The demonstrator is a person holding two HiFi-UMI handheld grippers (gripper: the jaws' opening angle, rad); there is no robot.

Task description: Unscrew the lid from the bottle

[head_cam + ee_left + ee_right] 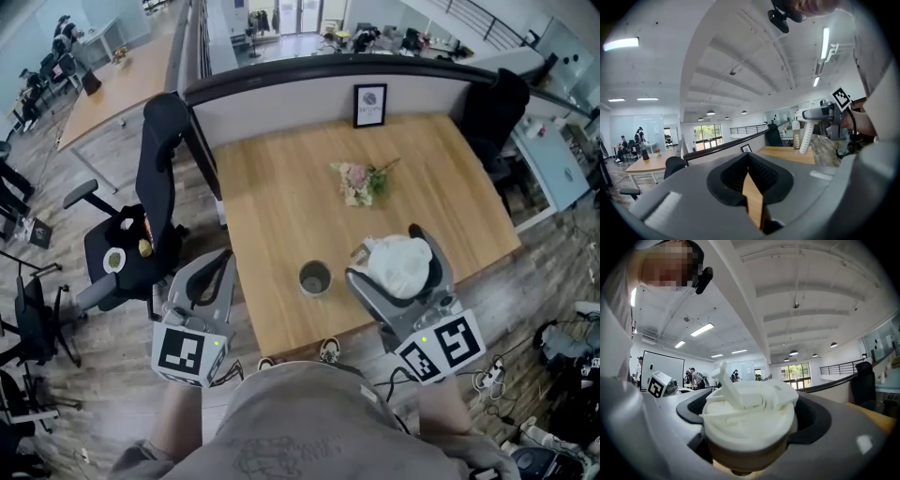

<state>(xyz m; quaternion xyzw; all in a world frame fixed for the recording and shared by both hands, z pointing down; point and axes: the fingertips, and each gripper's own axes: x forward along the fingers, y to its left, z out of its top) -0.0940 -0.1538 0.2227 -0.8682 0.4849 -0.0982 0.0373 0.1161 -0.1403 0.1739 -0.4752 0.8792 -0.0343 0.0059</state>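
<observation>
My right gripper (392, 272) is shut on a brown bottle (740, 456) and holds it above the front right of the wooden table (281, 216). The bottle's white flip lid (403, 258) sits on top of it, with the lid (747, 408) between the dark pads. In the left gripper view the bottle (797, 137) shows a coffee label. My left gripper (214, 267) hangs off the table's front left edge. It is shut with nothing between its jaws (750, 161). The two grippers are apart.
A small grey-green cup (315, 278) stands on the table near its front edge, between the grippers. A flower bunch (361, 180) lies mid-table and a framed picture (369, 104) stands at the back. Black office chairs (150, 216) flank the table.
</observation>
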